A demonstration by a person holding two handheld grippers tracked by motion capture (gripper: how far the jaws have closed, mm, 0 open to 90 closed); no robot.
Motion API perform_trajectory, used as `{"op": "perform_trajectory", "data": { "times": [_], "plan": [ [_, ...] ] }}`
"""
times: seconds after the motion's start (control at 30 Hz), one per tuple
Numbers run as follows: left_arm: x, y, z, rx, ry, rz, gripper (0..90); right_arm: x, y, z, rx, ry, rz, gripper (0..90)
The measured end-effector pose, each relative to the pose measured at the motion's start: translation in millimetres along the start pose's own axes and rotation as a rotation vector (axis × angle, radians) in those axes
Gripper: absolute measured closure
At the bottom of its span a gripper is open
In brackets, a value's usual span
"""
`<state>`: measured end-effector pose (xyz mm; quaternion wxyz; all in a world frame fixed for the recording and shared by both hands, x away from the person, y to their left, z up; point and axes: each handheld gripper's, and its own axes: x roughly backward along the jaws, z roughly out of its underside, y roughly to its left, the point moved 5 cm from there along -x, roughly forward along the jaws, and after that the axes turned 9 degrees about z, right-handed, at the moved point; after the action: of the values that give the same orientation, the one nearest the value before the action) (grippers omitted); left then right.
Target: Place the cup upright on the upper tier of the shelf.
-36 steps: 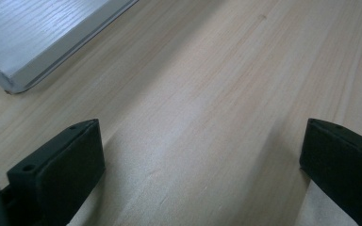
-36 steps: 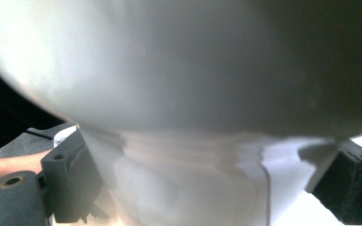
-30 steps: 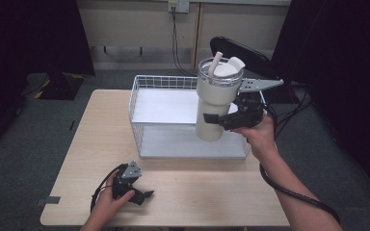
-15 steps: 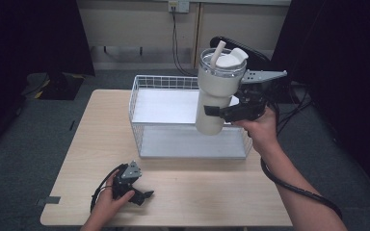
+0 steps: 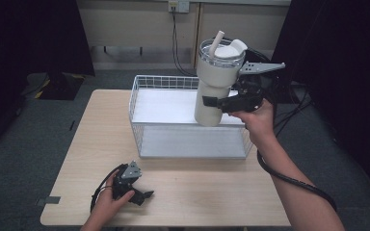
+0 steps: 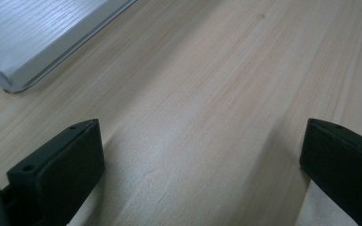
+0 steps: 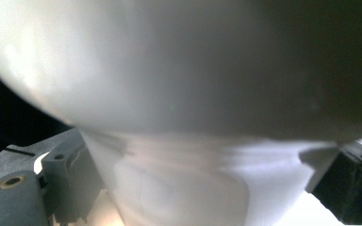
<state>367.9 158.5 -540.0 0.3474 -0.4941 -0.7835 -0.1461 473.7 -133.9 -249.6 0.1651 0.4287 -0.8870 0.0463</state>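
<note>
Right tool (image 5: 218, 102) clamped on tumbler (image 5: 217, 82) at narrow lower body, jaws either side. Tumbler upright, lifted clear above basket (image 5: 139, 91), straw (image 5: 216, 43) and lid above the tool. Judged rigid, smooth, likely slippery, top-heavy if filled; low grip risks tipping, better taken just under the wide upper section. Left tool (image 5: 142, 196) jaws apart, idle on tabletop (image 5: 212, 192).
</note>
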Motion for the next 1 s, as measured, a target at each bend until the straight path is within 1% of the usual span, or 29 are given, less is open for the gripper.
{"op": "perform_trajectory", "data": {
  "times": [0.17, 0.37, 0.57, 0.73, 1.0],
  "plan": [
    [0.1, 0.0, 0.0, 0.000, 0.001, 0.001, 0.0, -5.3, -4.3, -1.6, -0.008, -0.002, 0.015, 10.2],
    [0.3, -0.1, 0.1, -0.001, 0.003, 0.003, 0.0, -12.0, -9.3, -3.8, -0.003, 0.000, 0.038, 10.2],
    [0.5, 0.0, 0.1, -0.003, 0.003, 0.001, 0.0, -18.4, -15.7, -4.4, -0.015, -0.005, 0.059, 10.2],
    [0.5, 0.1, 0.2, -0.003, 0.004, 0.000, 0.0, -24.1, -21.3, -3.3, -0.022, 0.000, 0.080, 10.2],
    [0.5, 0.0, 0.1, -0.003, 0.003, 0.001, 0.0, -32.3, -29.9, -4.8, -0.033, -0.014, 0.111, 10.2]
  ]
}}
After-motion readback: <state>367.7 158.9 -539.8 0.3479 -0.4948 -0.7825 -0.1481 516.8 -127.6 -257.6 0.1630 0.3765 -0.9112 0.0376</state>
